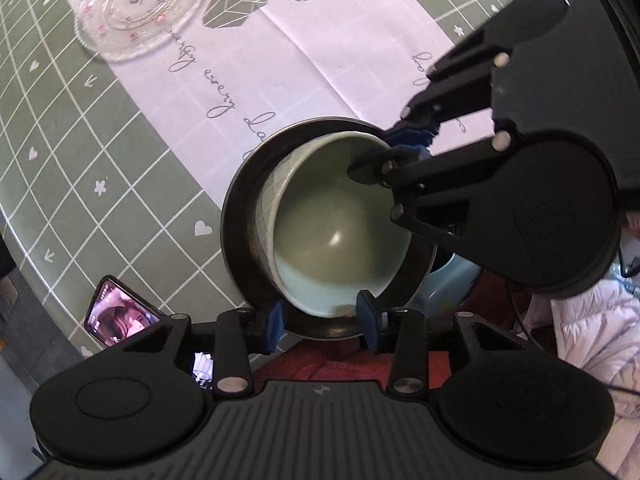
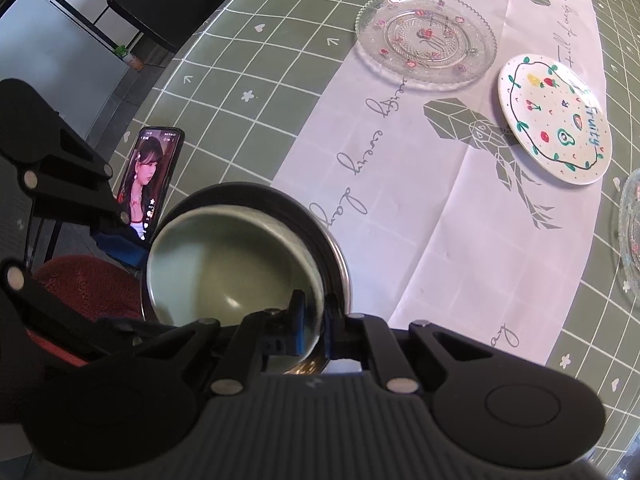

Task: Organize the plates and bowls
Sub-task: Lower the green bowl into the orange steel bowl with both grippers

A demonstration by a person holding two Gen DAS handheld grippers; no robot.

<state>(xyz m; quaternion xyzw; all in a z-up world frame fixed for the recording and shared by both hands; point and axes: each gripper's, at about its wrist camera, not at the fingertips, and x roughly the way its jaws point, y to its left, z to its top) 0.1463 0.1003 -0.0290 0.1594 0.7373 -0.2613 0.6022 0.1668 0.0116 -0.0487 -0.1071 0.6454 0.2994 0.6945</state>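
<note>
A pale green bowl sits tilted inside a dark metal bowl at the table's near edge. My right gripper is shut on the green bowl's far rim; in the right wrist view it pinches that rim of the green bowl, inside the dark bowl. My left gripper is open, its blue pads either side of the bowls' near rim, not closed on it. A clear glass plate and a white fruit-painted plate lie farther back.
A phone with a lit screen leans at the table edge by the bowls. A second glass dish sits at the right edge. A green grid tablecloth with a white runner covers the table. A red cushion is below.
</note>
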